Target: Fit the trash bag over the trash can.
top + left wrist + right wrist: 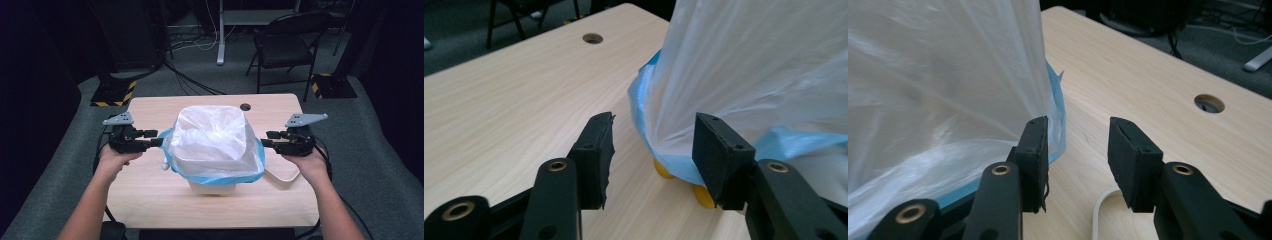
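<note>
While flanking the translucent white plastic bag with a blue hem [215, 142], draped over a small white bin [214, 187] mid-table: left gripper [159, 142] wide apart at the bag's left edge, gripping nothing; right gripper [266, 142] likewise spread, empty, just beside the right edge.

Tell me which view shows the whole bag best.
The high view: the bag shows whole there, white with a blue hem, draped over a bin between the two open grippers. The left gripper view gives just one side and the hem; the right gripper view gives a close stretch of film and hem.
</note>
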`<state>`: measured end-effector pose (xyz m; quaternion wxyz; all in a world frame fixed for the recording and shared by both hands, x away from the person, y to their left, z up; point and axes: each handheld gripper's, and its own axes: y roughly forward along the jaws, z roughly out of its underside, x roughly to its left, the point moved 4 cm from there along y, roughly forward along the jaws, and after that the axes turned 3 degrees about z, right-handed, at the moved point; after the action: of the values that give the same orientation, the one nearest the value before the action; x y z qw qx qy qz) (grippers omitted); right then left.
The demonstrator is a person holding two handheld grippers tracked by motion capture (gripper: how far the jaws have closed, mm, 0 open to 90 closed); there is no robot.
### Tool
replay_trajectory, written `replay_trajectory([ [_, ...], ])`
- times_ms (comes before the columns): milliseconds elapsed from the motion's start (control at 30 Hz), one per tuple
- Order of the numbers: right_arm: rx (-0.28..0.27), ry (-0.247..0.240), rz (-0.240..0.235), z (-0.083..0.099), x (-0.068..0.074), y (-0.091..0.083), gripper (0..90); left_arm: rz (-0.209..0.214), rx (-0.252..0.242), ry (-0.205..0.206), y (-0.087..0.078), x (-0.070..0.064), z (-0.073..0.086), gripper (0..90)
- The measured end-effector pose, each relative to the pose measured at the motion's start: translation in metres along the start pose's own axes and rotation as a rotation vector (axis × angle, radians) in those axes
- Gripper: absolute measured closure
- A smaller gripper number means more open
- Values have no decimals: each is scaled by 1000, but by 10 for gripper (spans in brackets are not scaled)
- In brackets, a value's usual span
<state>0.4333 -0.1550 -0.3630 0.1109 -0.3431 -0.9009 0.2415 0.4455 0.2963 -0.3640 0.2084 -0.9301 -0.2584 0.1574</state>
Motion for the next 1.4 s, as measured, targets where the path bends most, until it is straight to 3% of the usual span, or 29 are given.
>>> replay_trajectory([
  [100, -41, -1, 29, -1, 5, -11, 561, 13, -25, 10, -8, -7, -1, 489],
  [267, -62, -43, 22, -3, 21, -24, 561, 24, -67, 34, -18, -20, -4, 484],
  [500, -67, -120, -22, -9, 50, -35, 557, 86, -53, 104, -20, -46, -5, 456],
  [600, -67, -135, -23, -9, 56, -38, 553, 102, -47, 134, -21, -56, -6, 446],
  [733, -77, -144, -48, -7, 65, -43, 537, 135, -53, 166, -22, -68, -7, 415],
  [967, -76, -147, -93, -3, 76, -46, 522, 186, -21, 198, -16, -91, -3, 378],
  [1167, -88, -150, -133, -3, 80, -49, 516, 249, -7, 273, -8, -115, -2, 379],
  [1333, -96, -156, -183, -3, 85, -53, 460, 227, 17, 307, -1, -120, 1, 345],
  [1400, -82, -163, -195, -1, 88, -52, 441, 217, 0, 322, -1, -121, -1, 334],
])
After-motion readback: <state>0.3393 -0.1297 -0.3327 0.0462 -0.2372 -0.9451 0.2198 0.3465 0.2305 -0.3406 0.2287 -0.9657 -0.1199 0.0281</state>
